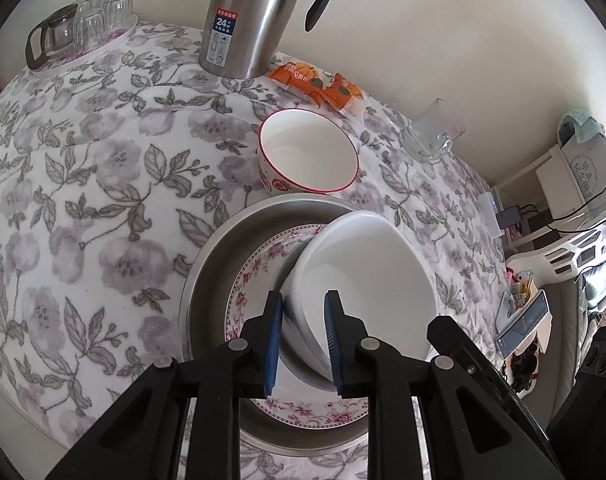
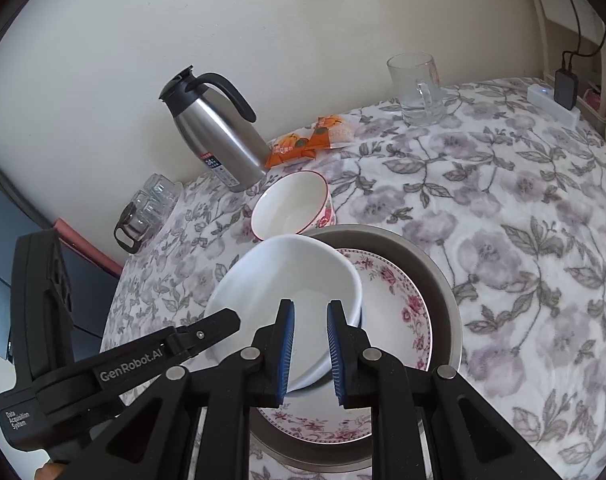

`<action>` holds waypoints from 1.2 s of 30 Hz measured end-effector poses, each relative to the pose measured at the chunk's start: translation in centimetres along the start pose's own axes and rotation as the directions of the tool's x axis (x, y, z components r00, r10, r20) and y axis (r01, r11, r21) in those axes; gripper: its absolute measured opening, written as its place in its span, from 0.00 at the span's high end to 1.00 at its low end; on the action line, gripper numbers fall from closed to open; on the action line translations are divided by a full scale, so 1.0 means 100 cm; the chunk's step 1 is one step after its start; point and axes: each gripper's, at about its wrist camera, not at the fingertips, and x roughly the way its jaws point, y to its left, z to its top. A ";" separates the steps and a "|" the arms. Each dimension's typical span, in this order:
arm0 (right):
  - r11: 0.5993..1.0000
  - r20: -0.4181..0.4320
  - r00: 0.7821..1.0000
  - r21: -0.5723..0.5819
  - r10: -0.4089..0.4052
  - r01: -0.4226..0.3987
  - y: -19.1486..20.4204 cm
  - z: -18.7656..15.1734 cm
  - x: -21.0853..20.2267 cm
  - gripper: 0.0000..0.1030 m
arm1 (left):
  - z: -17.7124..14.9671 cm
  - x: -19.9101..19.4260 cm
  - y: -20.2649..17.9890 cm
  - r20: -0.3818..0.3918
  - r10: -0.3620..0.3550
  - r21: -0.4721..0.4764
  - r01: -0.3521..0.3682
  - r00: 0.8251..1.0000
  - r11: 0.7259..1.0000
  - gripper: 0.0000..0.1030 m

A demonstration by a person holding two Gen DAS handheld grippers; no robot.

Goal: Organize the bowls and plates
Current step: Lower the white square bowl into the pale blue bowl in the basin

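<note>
Light: we see soft, even daylight; its source lies outside both views.
Shadows: faint and diffuse under the white bowl (image 1: 367, 280) and the steel jug (image 1: 251, 20).
Glare: we note mild sheen on the jug and the metal basin (image 1: 207, 280).
Distortion: strong fisheye bend, black vignette at the corners.
Focus: we find the centre sharp, the rims softer.

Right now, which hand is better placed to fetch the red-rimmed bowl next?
Left, probably: the red-rimmed bowl sits just beyond the basin, straight ahead of the left gripper. The right gripper would have to reach across the white bowl.
</note>
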 end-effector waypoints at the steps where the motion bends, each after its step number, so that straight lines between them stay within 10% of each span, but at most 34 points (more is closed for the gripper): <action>1: 1.000 0.000 1.000 0.005 -0.005 0.005 -0.002 0.000 0.000 0.82 | 0.000 0.001 0.001 0.000 0.005 0.000 -0.005 1.000 1.000 0.80; 36: 1.000 -0.015 1.000 0.030 -0.009 0.009 -0.009 -0.001 0.004 0.80 | 0.006 -0.007 0.013 0.048 -0.017 -0.058 0.020 0.999 0.998 0.80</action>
